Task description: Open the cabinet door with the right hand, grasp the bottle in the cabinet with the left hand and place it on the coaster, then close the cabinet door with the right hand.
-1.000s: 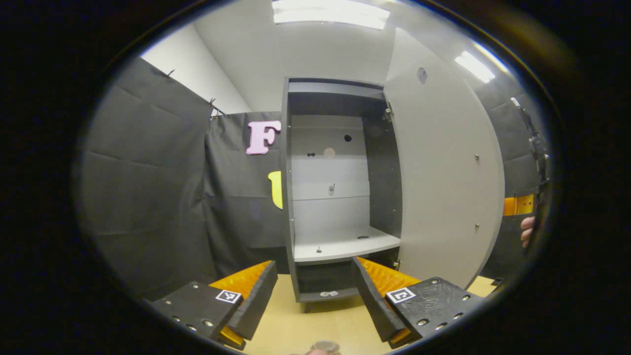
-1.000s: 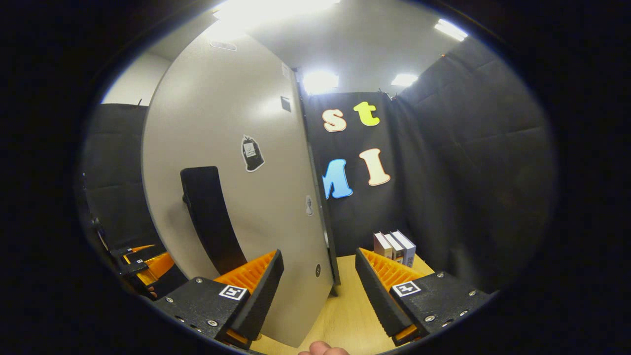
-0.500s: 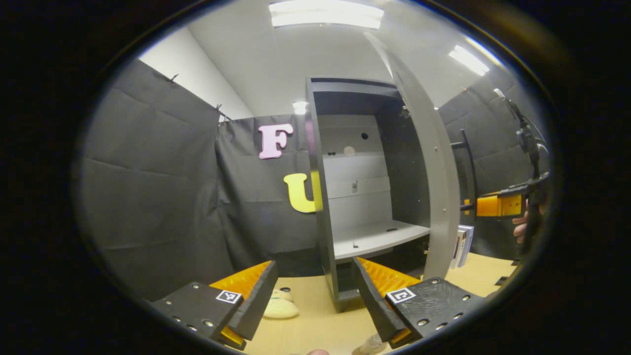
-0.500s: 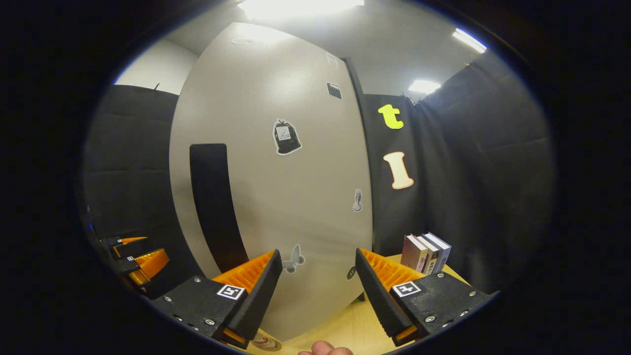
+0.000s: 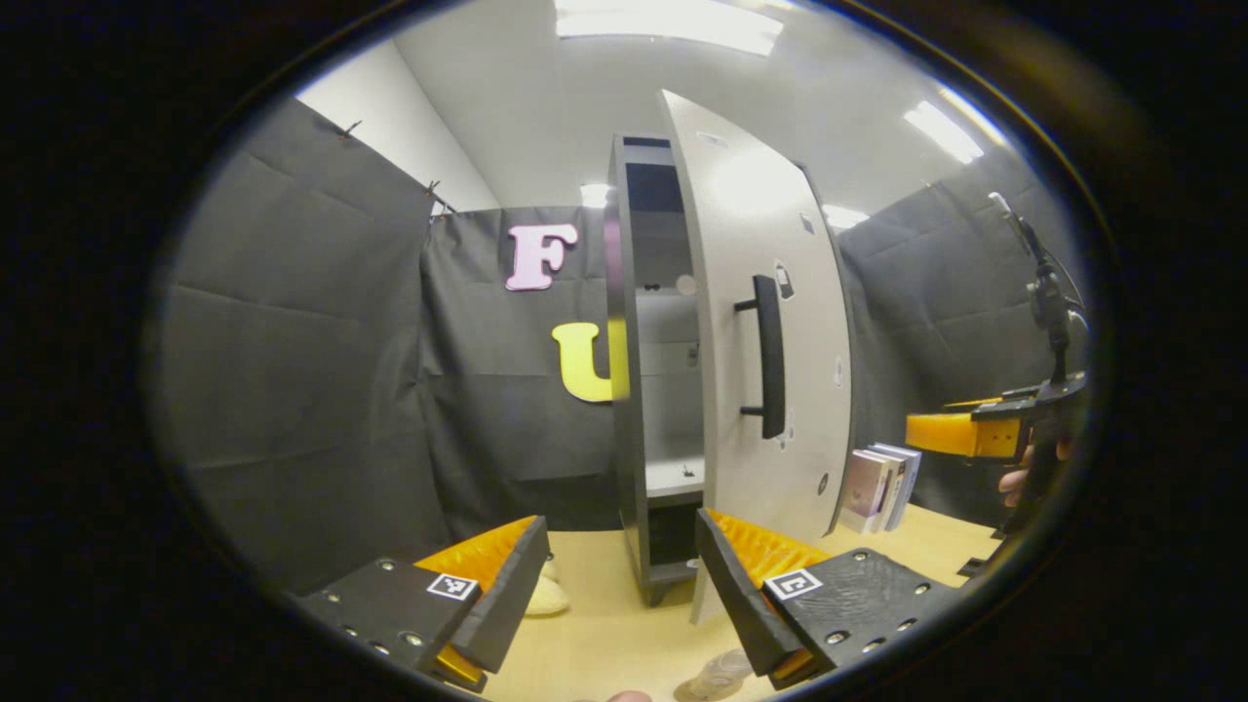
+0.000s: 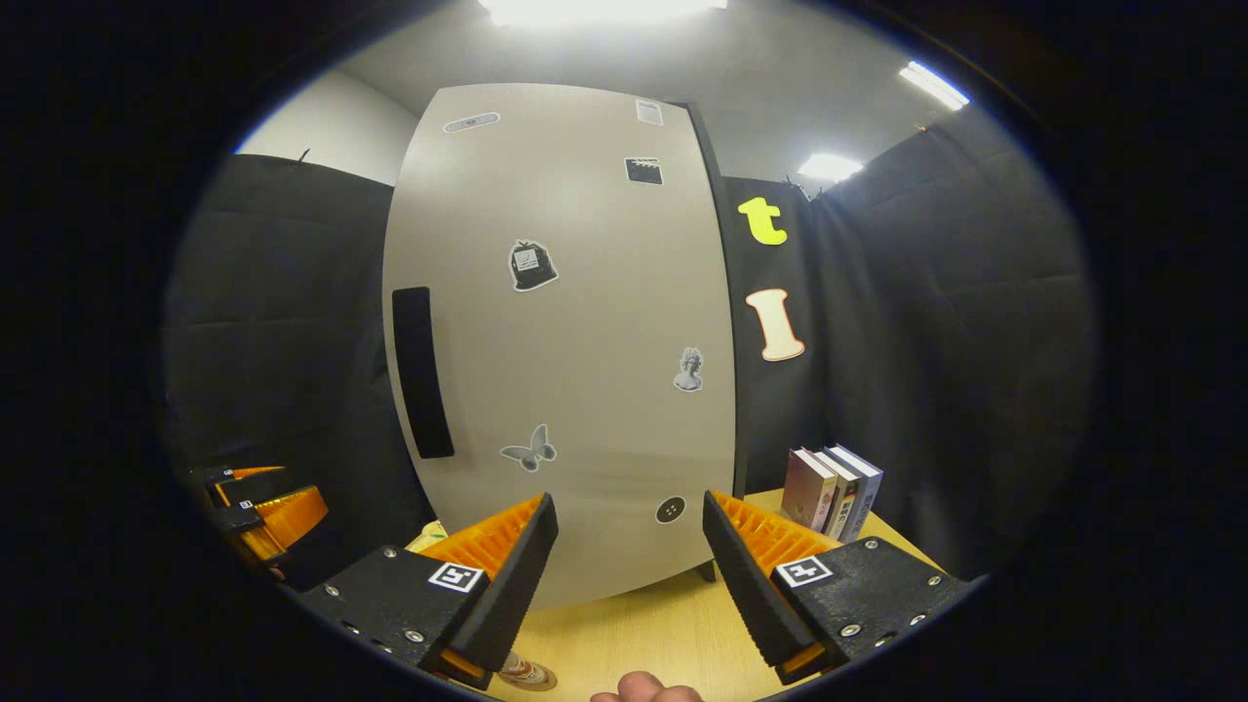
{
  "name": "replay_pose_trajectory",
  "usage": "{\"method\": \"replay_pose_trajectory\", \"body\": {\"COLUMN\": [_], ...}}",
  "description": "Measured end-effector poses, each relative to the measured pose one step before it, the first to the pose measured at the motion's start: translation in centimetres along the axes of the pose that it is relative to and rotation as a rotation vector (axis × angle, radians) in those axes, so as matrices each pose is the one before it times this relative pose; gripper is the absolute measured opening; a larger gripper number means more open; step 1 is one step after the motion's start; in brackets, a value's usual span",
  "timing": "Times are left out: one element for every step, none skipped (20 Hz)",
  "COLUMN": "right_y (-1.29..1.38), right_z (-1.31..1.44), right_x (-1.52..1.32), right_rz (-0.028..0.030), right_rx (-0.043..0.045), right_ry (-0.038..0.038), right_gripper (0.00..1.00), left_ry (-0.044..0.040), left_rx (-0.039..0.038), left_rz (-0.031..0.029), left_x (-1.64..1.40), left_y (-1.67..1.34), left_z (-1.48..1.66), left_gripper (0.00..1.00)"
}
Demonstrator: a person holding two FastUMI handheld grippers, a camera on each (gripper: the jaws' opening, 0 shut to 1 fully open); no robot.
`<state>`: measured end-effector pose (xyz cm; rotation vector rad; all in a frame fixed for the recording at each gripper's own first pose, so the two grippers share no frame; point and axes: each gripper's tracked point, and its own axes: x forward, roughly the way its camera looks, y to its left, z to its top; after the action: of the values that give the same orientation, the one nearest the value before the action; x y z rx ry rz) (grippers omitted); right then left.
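Observation:
The grey cabinet stands on the wooden table with its door swung most of the way shut, leaving a narrow gap onto the inner shelf. A black bar handle runs down the door. In the right gripper view the door faces me with its handle at left. My right gripper is open, a short way in front of the door and touching nothing. My left gripper is open with nothing between its fingers. A clear bottle stands low by its right finger. A small round reddish thing, possibly the coaster, lies on the table.
Several books stand upright on the table right of the cabinet. A pale soft toy lies left of the cabinet base. The right gripper and a hand show at the far right; the left gripper sits low at left.
The cabinet door has swung from wide open to nearly shut, and its front with the handle now faces both cameras. The right gripper followed it, open throughout. The left gripper stayed open.

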<state>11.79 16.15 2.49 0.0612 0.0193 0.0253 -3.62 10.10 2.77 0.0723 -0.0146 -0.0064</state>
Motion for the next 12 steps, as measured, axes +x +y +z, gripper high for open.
{"method": "replay_pose_trajectory", "body": {"right_y": [-0.042, 0.043, -0.01, -0.07, -0.041, -0.025, 0.004, 0.067, 0.003, 0.002, 0.095, 0.034], "right_z": [0.089, 0.165, -0.012, -0.074, 0.063, 0.208, 0.242, 0.155, 0.123, 0.088, 0.081, 0.09], "right_x": [-0.087, -0.077, 0.093, -0.243, -0.072, -0.113, -0.033, -0.016, 0.026, 0.031, 0.103, 0.043], "right_rz": [-0.00459, -0.00639, -0.00377, -0.0021, 0.00025, -0.00189, -0.0009, 0.00051, 0.00313, 0.00574, 0.00892, 0.01055], "right_rx": [0.00335, 0.00519, 0.00253, -0.00325, -0.00598, -0.00464, -0.00418, -0.00103, -0.00126, 0.00013, 0.0042, 0.00574], "right_ry": [-0.00352, -0.00588, -0.00237, 0.00313, 0.00046, -0.00585, -0.00726, -0.00849, -0.00629, -0.00372, 0.00138, -0.00189], "right_gripper": [0.93, 0.93, 0.93, 0.93, 0.93, 0.93, 0.93, 0.93, 0.93, 0.93, 0.89, 0.93], "left_ry": [0.00349, 0.00035, 0.00559, -0.00786, -0.00803, -0.005, -0.01037, -0.01135, -0.00877, -0.00043, -0.00131, -0.0076], "left_rx": [0.00073, -0.00112, -0.00149, -0.00808, -0.00651, 0.00102, 0.00161, -0.003, -0.00323, 0.00438, 0.00153, -0.00923], "left_rz": [-0.00509, -0.00537, -0.0047, -0.01226, -0.00471, 0.00613, 0.005, -0.00288, -0.01159, -0.00137, 0.00118, -0.01011], "left_x": [0.064, 0.113, 0.128, 0.062, 0.234, -0.136, 0.157, 0.024, 0.195, 0.303, -0.159, 0.138], "left_y": [-0.516, -0.647, -0.668, -0.986, -0.909, -0.489, -0.571, -0.907, -1.081, -0.808, -0.619, -0.691], "left_z": [0.139, 0.314, 0.093, 0.342, 0.628, 0.377, 0.593, 0.494, 0.483, 0.105, 0.182, 0.466], "left_gripper": [0.89, 0.89, 0.89, 0.89, 0.89, 0.89, 0.89, 0.89, 0.91, 0.89, 0.89, 0.89]}}
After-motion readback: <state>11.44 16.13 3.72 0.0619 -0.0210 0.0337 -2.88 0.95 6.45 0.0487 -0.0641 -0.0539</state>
